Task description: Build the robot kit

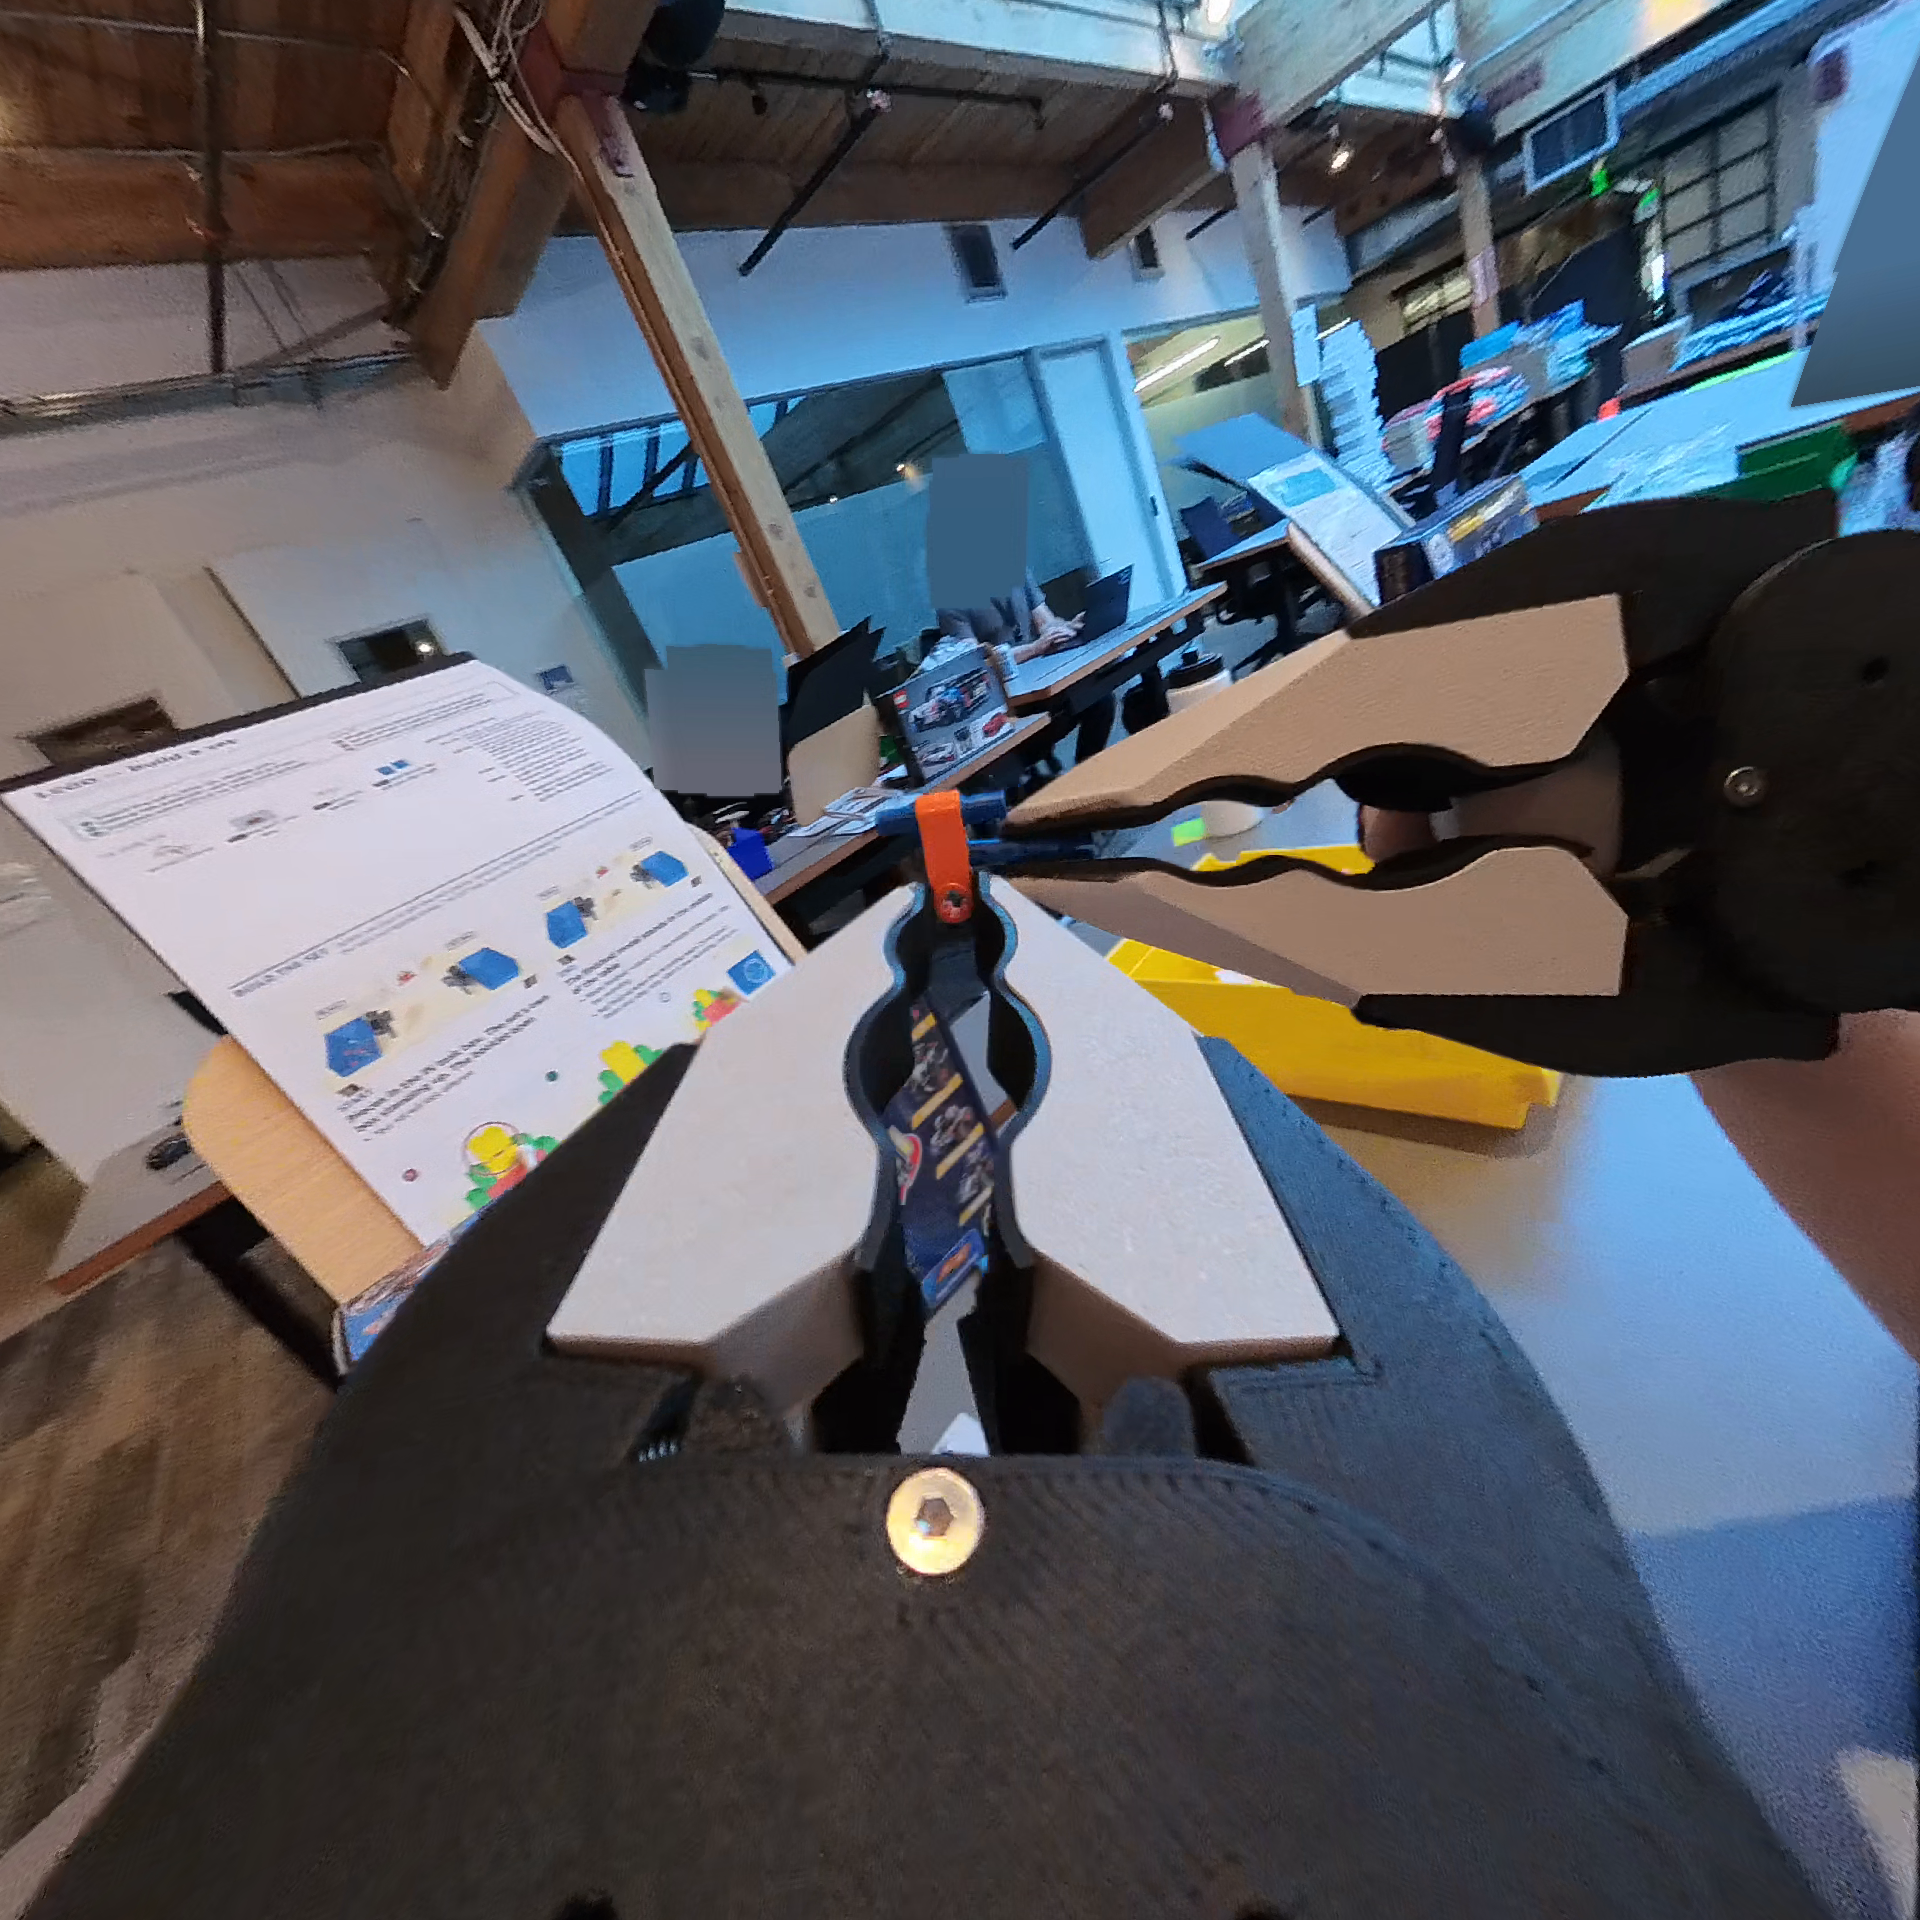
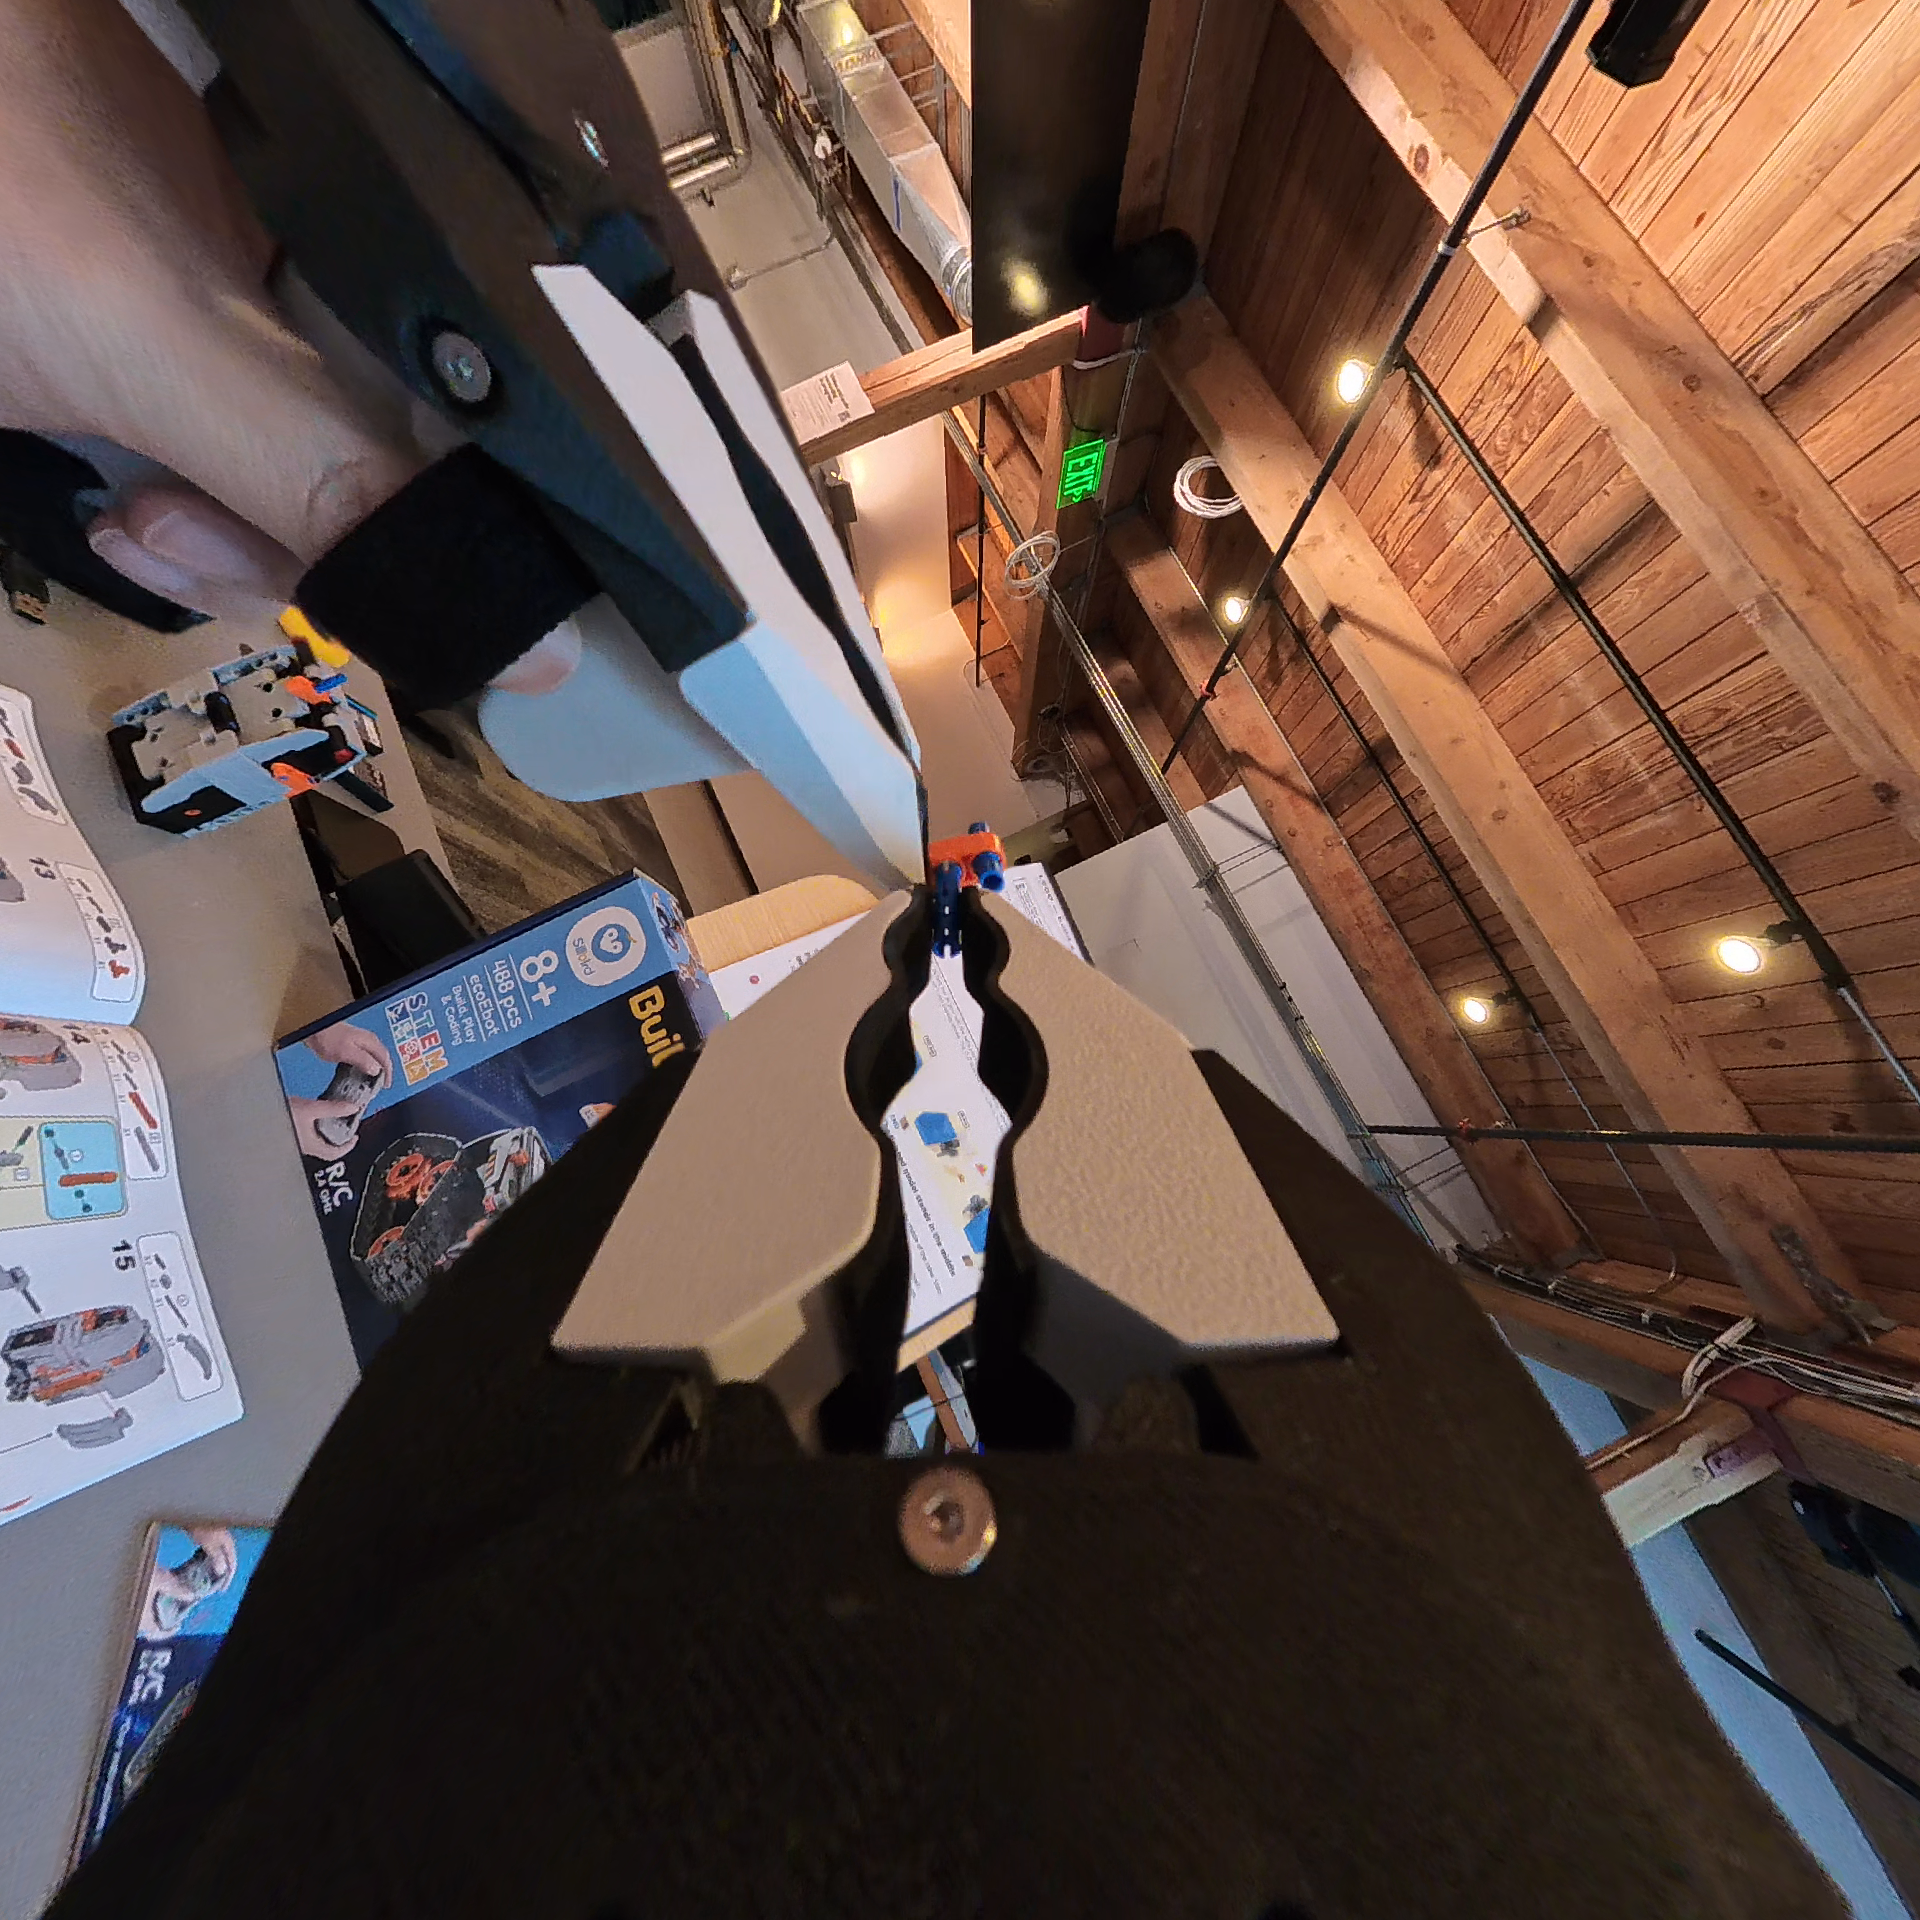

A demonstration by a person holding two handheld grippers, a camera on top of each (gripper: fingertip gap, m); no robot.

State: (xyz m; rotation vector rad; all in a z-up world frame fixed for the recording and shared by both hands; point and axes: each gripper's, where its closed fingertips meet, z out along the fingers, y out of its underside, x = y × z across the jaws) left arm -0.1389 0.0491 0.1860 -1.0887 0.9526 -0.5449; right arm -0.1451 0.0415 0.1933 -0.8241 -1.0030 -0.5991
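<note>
My left gripper (image 1: 948,906) is shut on the lower end of a small orange beam (image 1: 938,844) and holds it upright in the air. A blue pin (image 1: 985,810) sits crosswise in the beam's top end. My right gripper (image 1: 1023,847) comes in from the right and is shut on that blue pin. In the right wrist view my right gripper (image 2: 945,902) pinches the blue pin (image 2: 945,920), with the orange beam (image 2: 958,854) just beyond its tips. The left gripper (image 2: 914,857) reaches in there from the upper left, with a hand behind it.
A printed instruction sheet (image 1: 416,914) leans on a tilted board at the left. A yellow bin (image 1: 1340,1039) stands on the grey table at the right. A blue kit box (image 2: 488,1060), a part-built model (image 2: 239,738) and an open booklet (image 2: 83,1195) lie on the table. People sit at desks far behind. The grippers are tip to tip, or close to it.
</note>
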